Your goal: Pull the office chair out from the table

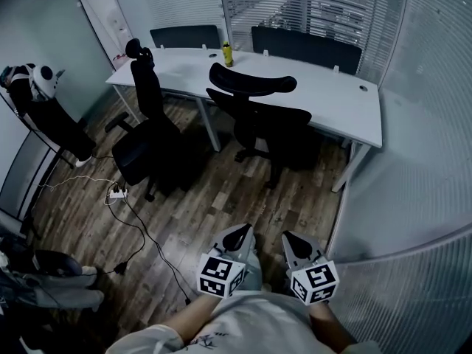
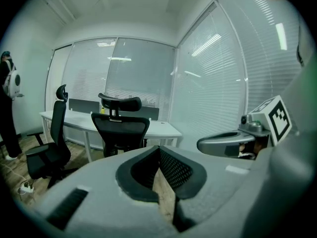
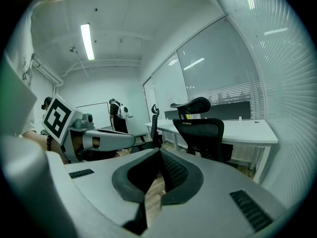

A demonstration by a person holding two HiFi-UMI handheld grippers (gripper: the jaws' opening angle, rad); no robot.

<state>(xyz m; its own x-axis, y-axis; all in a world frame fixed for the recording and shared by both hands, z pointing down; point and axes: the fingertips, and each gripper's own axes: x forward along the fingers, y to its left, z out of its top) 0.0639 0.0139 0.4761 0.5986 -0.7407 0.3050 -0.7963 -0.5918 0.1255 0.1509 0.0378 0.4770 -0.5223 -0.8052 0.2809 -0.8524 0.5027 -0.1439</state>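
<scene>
Closed claws (image 1: 240,234) (image 1: 295,240), office chair (image 1: 259,120) ahead

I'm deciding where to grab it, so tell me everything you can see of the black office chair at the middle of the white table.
The office chair is all black: a wide curved headrest on a short stem above a backrest that looks like mesh. It stands upright on the wood-look floor, back toward the person, facing the white table close by. Its base is lost in shadow. Nothing else visibly touches it.
</scene>
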